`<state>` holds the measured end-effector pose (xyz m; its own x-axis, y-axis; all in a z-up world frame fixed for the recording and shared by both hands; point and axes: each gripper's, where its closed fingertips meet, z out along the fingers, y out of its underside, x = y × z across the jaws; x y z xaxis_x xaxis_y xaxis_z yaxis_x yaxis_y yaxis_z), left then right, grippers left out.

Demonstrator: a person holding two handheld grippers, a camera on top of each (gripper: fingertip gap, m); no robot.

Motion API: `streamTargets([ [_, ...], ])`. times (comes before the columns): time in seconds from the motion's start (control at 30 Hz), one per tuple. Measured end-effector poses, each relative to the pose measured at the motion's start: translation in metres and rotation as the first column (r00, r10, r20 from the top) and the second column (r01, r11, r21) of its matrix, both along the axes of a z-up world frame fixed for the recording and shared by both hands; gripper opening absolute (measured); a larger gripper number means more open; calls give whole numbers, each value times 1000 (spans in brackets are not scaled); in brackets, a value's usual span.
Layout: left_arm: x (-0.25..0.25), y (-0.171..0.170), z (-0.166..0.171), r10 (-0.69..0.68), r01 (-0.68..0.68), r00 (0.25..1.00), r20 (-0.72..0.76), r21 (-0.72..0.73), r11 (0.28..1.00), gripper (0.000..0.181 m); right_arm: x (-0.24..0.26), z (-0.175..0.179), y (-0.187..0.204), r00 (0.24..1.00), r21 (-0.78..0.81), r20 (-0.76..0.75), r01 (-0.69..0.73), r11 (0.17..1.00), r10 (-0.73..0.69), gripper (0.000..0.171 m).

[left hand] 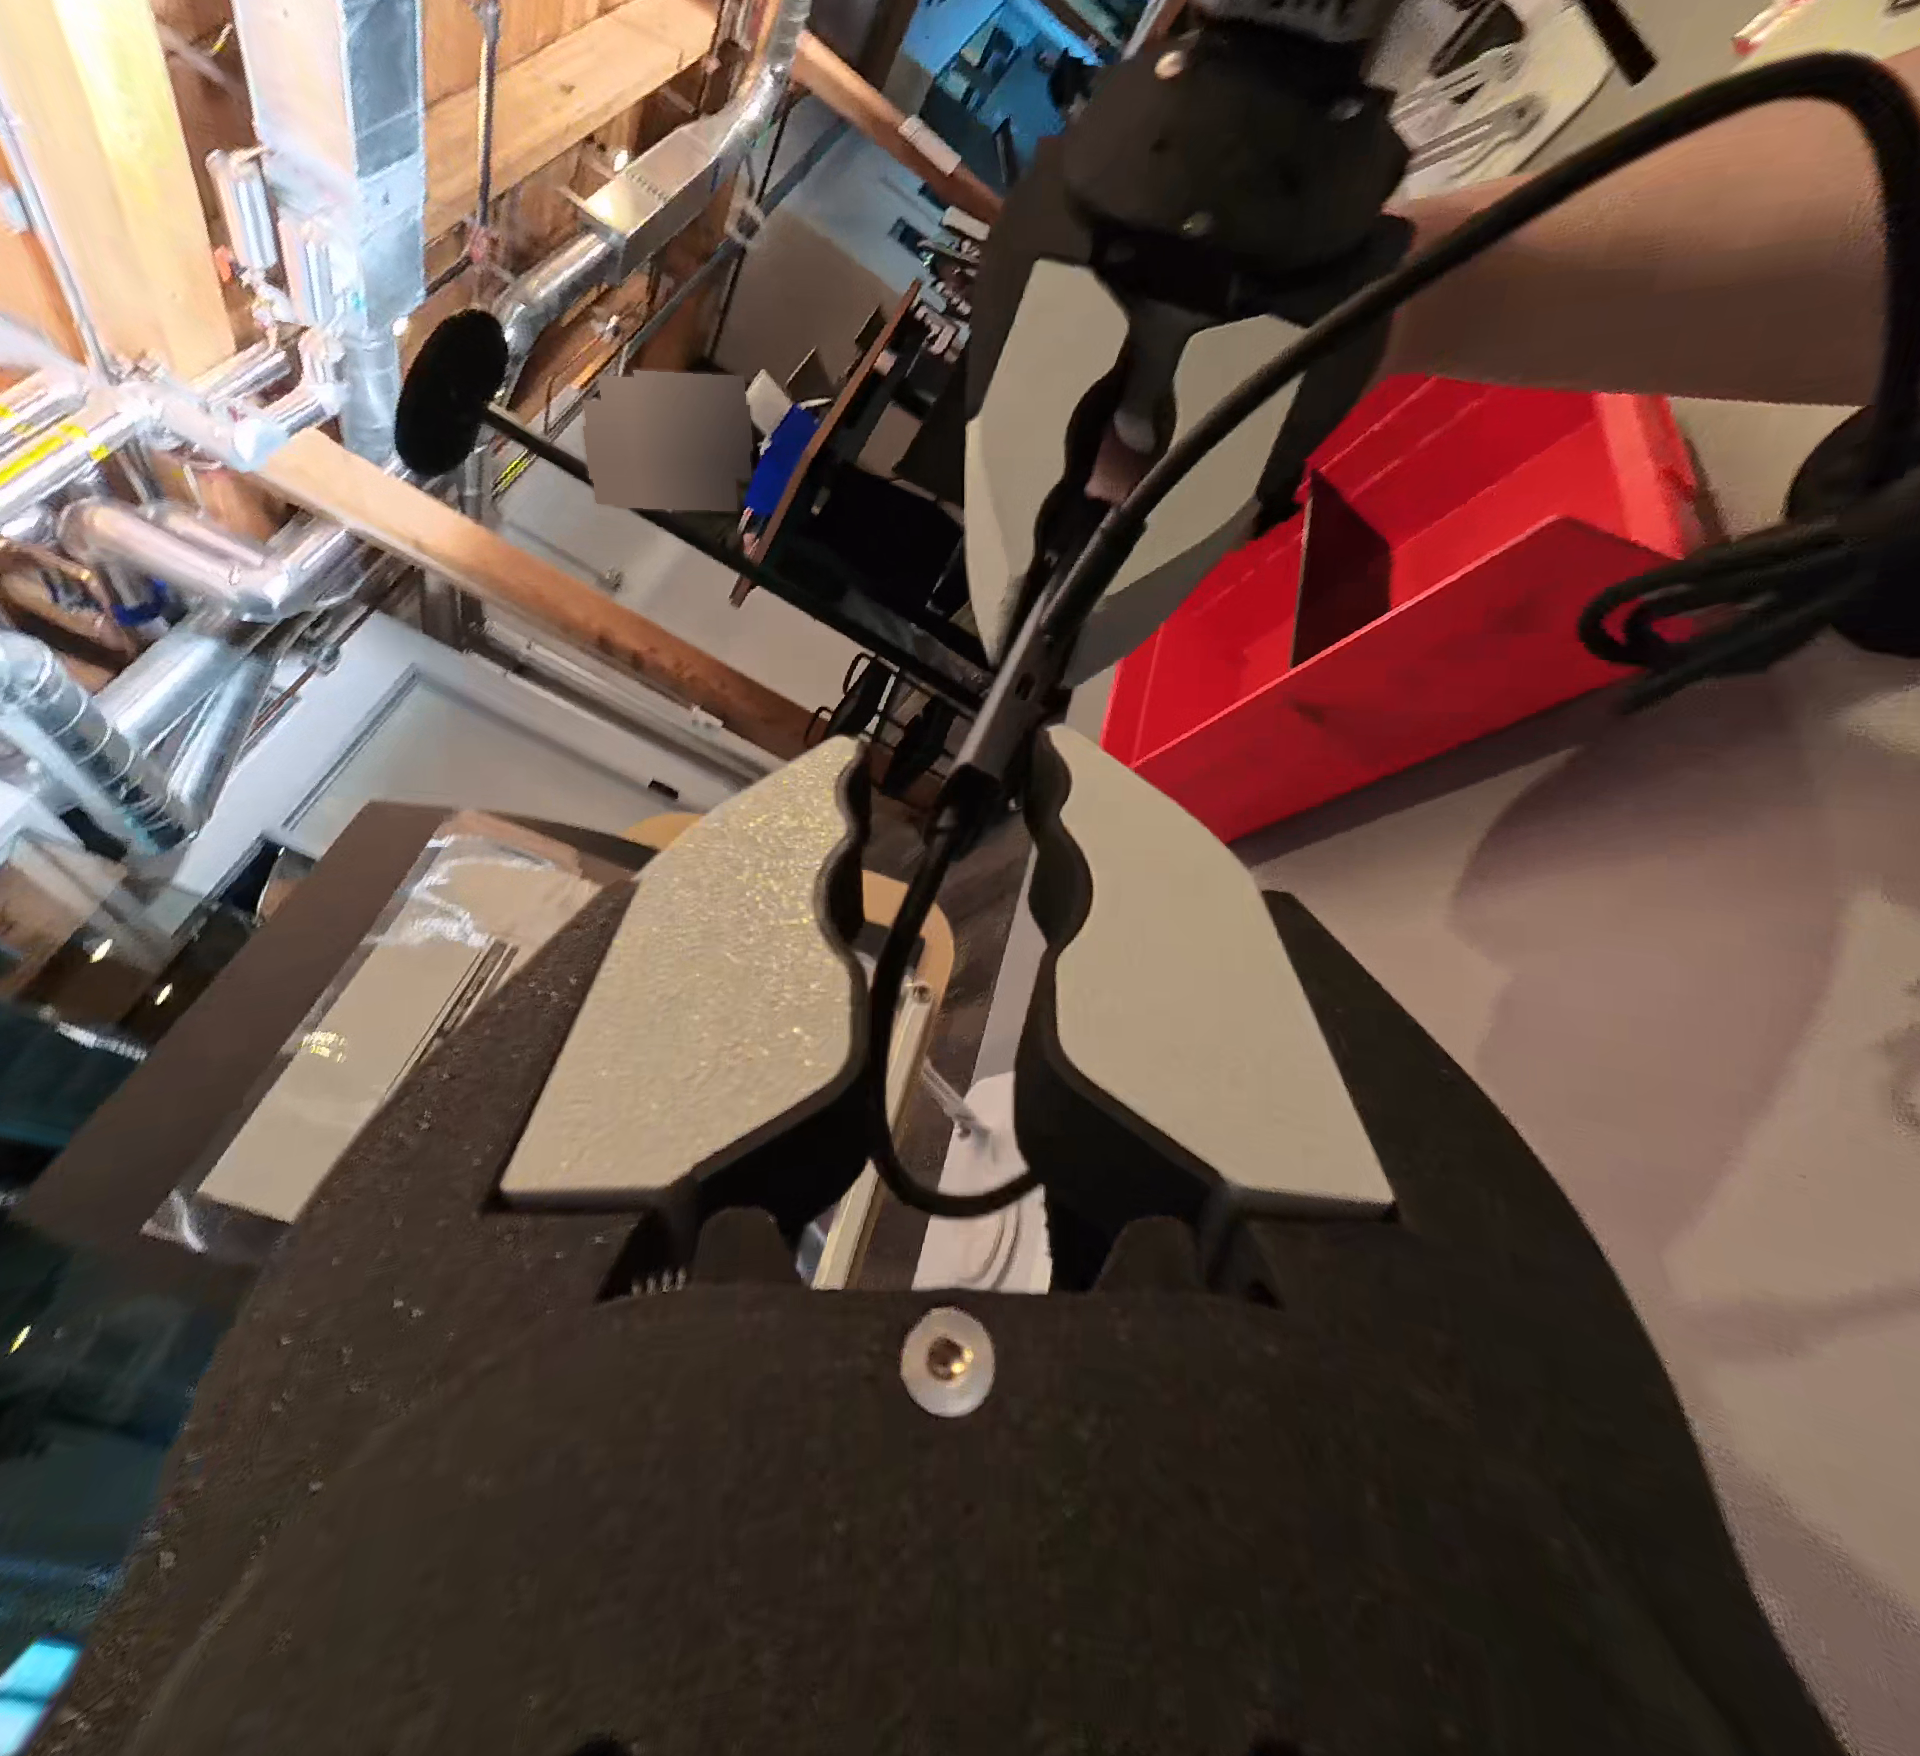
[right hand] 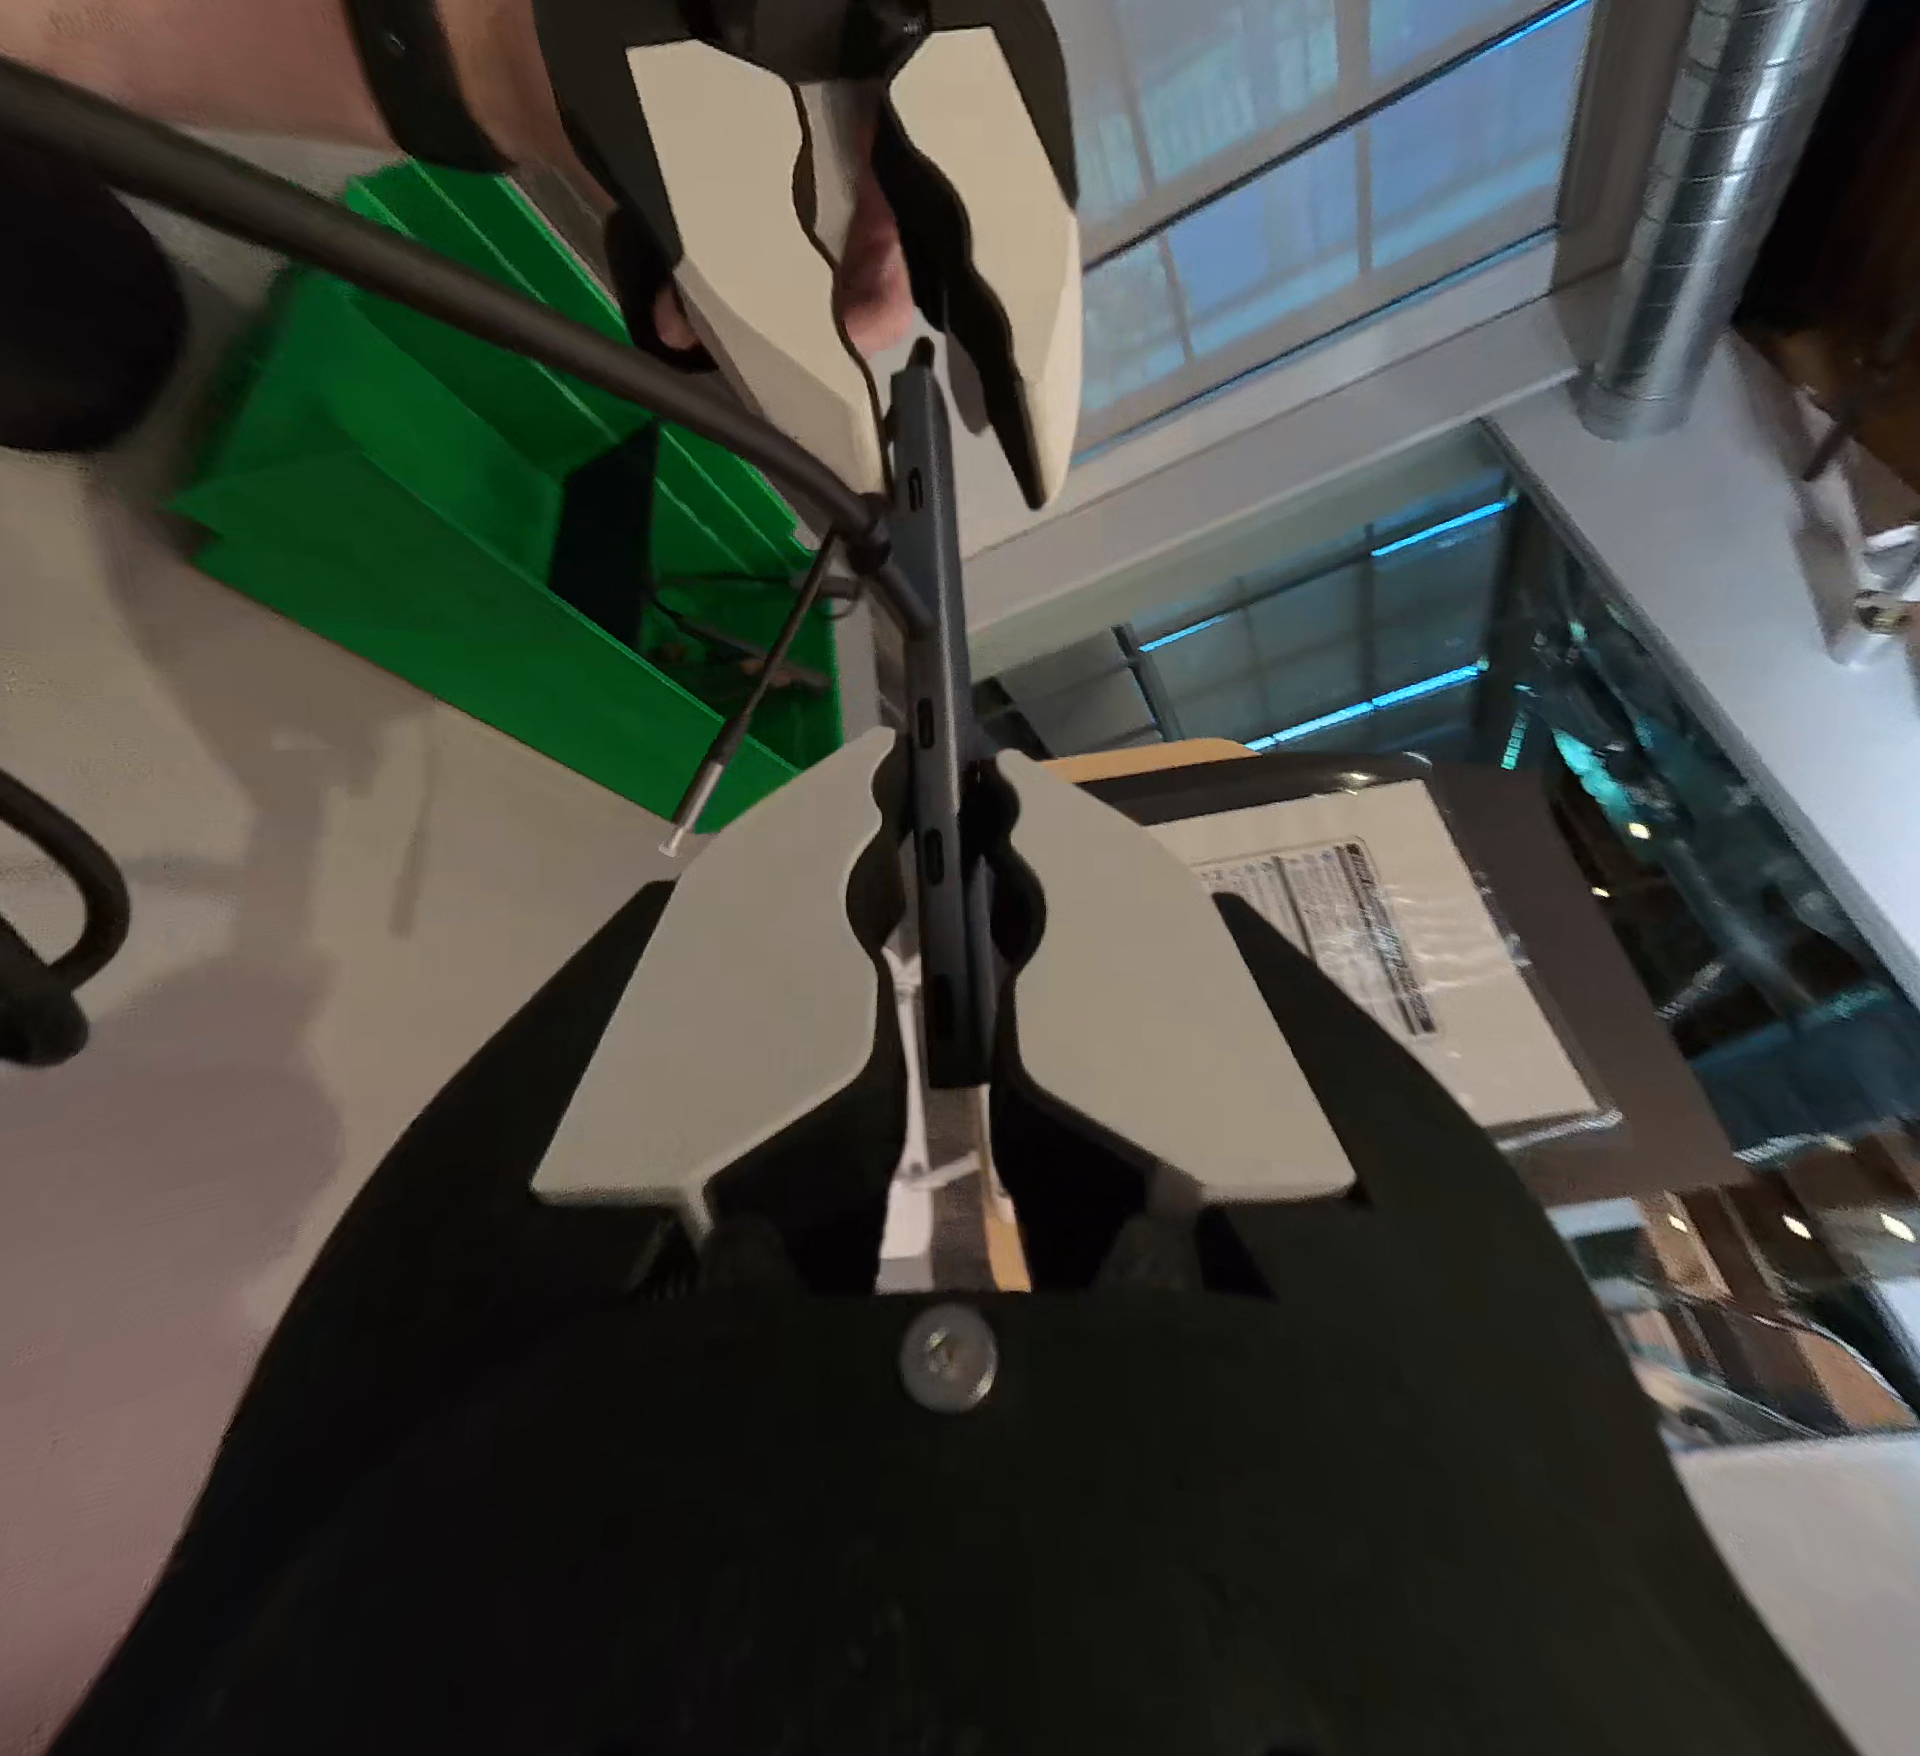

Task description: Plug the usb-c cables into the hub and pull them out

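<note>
Hub support is the purpose of the pose seen from the left wrist. The slim dark bar-shaped usb-c hub (left hand: 1013, 709) hangs in the air above the grey desk (left hand: 1558, 927), bridging both tools. The right tongs (left hand: 1039, 667) clamp its far part. The left tongs (left hand: 951, 761) stand narrow around its near end; whether they press on it cannot be told. A thick black round cable (left hand: 1351, 293) arcs away from the hub to the right, so one plug appears seated. A thin black lead (left hand: 883, 1031) drops from the hub's near end between the left fingers. The open red plastic bin (left hand: 1299, 730) on the desk holds an upright black divider (left hand: 1340, 563); nothing else shows inside.

From the right wrist, the right tongs (right hand: 940, 771) grip the hub (right hand: 935, 667) on its flat faces. This probably keeps the port edge exposed for plugging. The left tongs (right hand: 956, 480) straddle the hub's far tip. The thick cable (right hand: 468, 283) meets the port edge between the two tools. A thin dark strand with a pale tip (right hand: 748, 688) hangs from the cable. The open green plastic bin (right hand: 468, 584) contains a black divider (right hand: 603, 522) and thin dark wires (right hand: 727, 626).
</note>
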<state>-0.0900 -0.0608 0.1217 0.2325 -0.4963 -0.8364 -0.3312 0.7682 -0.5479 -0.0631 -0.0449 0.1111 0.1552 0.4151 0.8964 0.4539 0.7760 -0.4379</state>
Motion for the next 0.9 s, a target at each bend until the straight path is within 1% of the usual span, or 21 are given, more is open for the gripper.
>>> streamTargets([
  [0.07, 2, -8, -3, -36, 36, 999, -25, 5, 999, 24, -3, 0, -7, 999, -24, -3, -43, 999, 43, 11],
  [0.2, 9, -23, -10, -101, 100, 993, -69, -11, 995, 24, -8, -4, -19, 992, -106, 1, -126, 986, 127, 12],
  [0.33, 14, -34, -10, -154, 153, 985, -79, -19, 988, 17, -13, -7, -25, 986, -150, 13, -164, 975, 167, 13],
  [0.5, 14, -31, -16, -141, 138, 984, -108, -34, 990, 16, -13, -10, -28, 982, -181, 20, -184, 966, 190, 12],
  [0.77, 17, -33, -21, -147, 147, 979, -143, -13, 989, 10, -12, -13, -30, 977, -226, 19, -204, 953, 214, 12],
  [0.9, 17, -30, -23, -118, 123, 979, -165, 26, 992, 9, -12, -16, -27, 976, -248, 16, -206, 947, 217, 12],
])
